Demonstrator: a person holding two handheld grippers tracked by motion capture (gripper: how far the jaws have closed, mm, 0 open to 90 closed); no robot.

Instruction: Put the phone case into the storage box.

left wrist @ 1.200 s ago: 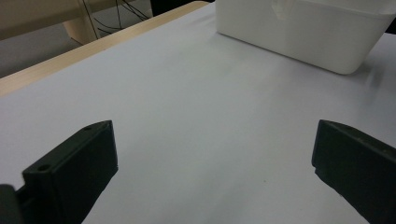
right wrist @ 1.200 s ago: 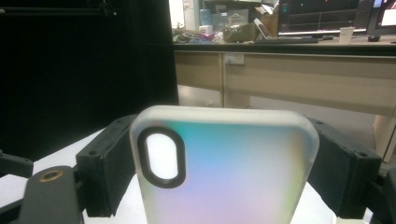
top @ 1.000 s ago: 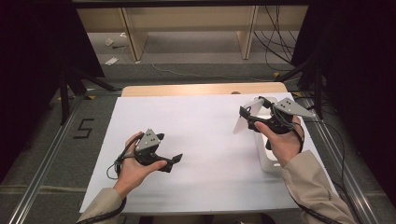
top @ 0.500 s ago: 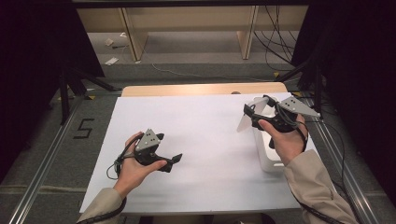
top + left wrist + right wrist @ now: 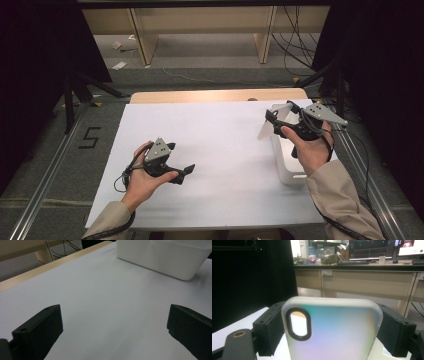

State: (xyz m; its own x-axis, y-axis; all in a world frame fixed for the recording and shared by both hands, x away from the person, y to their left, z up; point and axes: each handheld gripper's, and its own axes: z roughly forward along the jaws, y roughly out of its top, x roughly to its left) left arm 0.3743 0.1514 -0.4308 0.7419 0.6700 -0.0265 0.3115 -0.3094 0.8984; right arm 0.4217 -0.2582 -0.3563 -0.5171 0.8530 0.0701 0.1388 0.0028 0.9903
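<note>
My right gripper [image 5: 274, 118] is held above the right side of the table, shut on a translucent, iridescent phone case [image 5: 266, 129]. In the right gripper view the case [image 5: 337, 330] stands upright between the two black fingers [image 5: 268, 327], its oval camera hole at the upper left. Just below and behind that hand stands a white bin [image 5: 286, 165]. My left gripper [image 5: 187, 171] rests low over the white table cover [image 5: 220, 135] at the left. In the left gripper view its jaws [image 5: 115, 322] stand wide apart with nothing between them.
The white bin [image 5: 162, 257] also appears far off in the left gripper view. A wooden table edge [image 5: 215, 96] runs along the far side. Metal rails [image 5: 45, 175] flank the table. Desks with monitors [image 5: 372, 250] stand beyond.
My right gripper has shifted slightly to the right with the phone case in it. The left hand has stayed in place.
</note>
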